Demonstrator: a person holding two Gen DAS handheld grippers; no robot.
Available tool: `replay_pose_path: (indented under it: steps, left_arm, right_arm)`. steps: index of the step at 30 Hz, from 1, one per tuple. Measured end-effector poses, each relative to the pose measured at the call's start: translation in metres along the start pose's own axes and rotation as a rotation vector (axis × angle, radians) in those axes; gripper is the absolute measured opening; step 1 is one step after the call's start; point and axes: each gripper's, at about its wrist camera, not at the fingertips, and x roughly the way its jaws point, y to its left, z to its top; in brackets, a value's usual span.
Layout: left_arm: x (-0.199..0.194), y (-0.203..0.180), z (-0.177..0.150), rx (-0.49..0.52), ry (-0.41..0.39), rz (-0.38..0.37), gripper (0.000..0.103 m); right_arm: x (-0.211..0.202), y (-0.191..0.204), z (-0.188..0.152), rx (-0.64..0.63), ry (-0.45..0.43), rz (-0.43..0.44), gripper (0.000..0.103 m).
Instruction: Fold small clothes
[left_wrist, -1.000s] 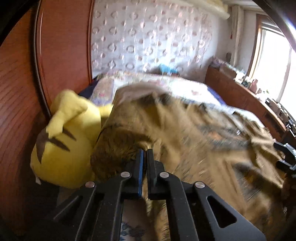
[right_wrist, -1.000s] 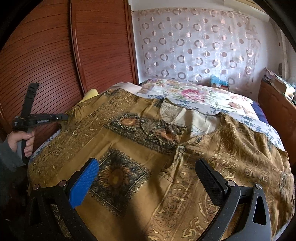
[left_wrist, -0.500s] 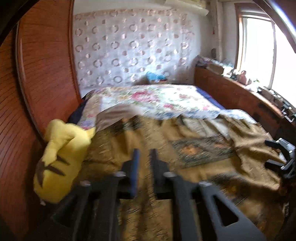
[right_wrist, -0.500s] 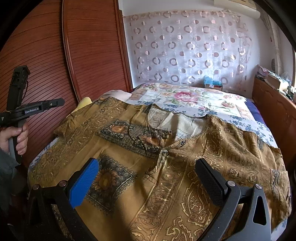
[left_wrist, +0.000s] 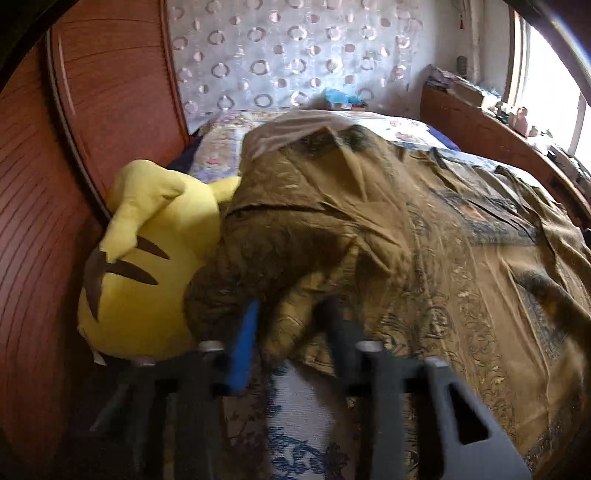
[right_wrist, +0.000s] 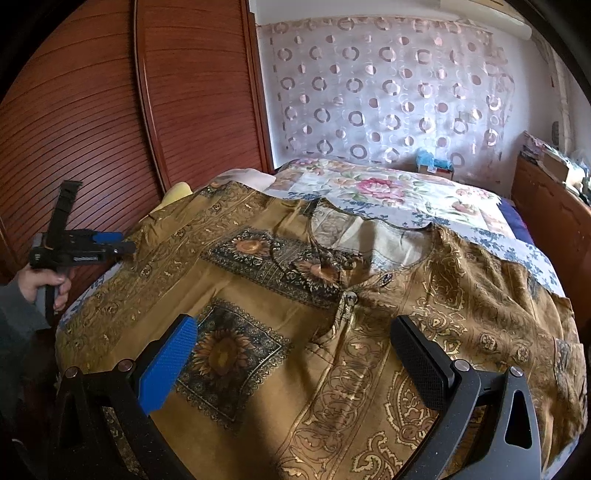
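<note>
One garment (right_wrist: 332, 332), mustard-brown with gold paisley borders, lies spread front-up across the bed (right_wrist: 406, 188). Three dark sunflower panels counted on its front: one near the right claw, two by the neckline. Neckline opens toward the far floral bedding; a button placket runs down from it.

Two claws in view. Right claw (right_wrist: 295, 362): released, fingers set wide apart above the lower chest of the garment, blue pad on one finger, black pad on the other, nothing between them. Left claw (left_wrist: 291, 332): fingers parted, a bunched fold of the sleeve edge lies between them; motion blur, so contact with the pads cannot be confirmed. In the right wrist view the left claw sits at the garment's left edge, held by the left hand (right_wrist: 48, 284).

One yellow plush toy (left_wrist: 147, 266) touches the raised sleeve fold, wedged against the wooden slatted wardrobe (right_wrist: 92, 110).

Edges: garment's left side ends just beside the wardrobe, tight there. Right side drapes toward the mattress edge, near a wooden sideboard (right_wrist: 550, 214). Far half of the bed is uncovered floral quilt.
</note>
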Motion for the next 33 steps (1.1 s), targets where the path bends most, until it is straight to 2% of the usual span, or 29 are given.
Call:
replay_pose_path:
  steps: [1, 4, 9, 13, 17, 20, 22, 23, 27, 33]
  left_arm:
    - [-0.001, -0.002, 0.0, 0.004, -0.004, 0.006, 0.005]
    - [-0.022, -0.011, 0.006, 0.011, -0.076, 0.023, 0.003]
    - [-0.06, -0.037, 0.033, 0.04, -0.189, -0.027, 0.003]
    - [-0.075, -0.075, 0.048, 0.1, -0.222, -0.091, 0.003]
    - [-0.074, -0.103, 0.046, 0.132, -0.204, -0.169, 0.004]
    - [-0.071, -0.117, 0.038, 0.154, -0.18, -0.204, 0.01]
    - [-0.073, -0.117, 0.033, 0.15, -0.182, -0.199, 0.034]
    - [-0.075, -0.116, 0.031, 0.145, -0.185, -0.198, 0.041]
    - [-0.081, -0.096, 0.024, 0.092, -0.192, -0.174, 0.056]
    - [-0.075, -0.052, 0.009, -0.018, -0.181, -0.081, 0.062]
  right_arm:
    - [0.0, -0.001, 0.0, 0.002, 0.0, -0.001, 0.103]
    - [0.0, -0.005, -0.001, 0.011, 0.001, -0.003, 0.103]
    - [0.0, -0.008, -0.001, 0.014, 0.004, -0.006, 0.103]
    - [-0.003, -0.008, 0.0, 0.015, -0.006, -0.01, 0.103]
    - [-0.005, -0.01, -0.001, 0.018, -0.006, -0.007, 0.103]
    - [-0.005, -0.01, -0.003, 0.017, -0.001, -0.008, 0.103]
    - [-0.005, -0.01, -0.003, 0.018, 0.002, -0.008, 0.103]
    - [-0.004, -0.011, -0.004, 0.019, 0.003, -0.009, 0.103]
    - [-0.003, -0.011, -0.001, 0.023, 0.006, -0.007, 0.103]
    - [-0.002, -0.007, 0.001, 0.018, 0.004, 0.002, 0.103]
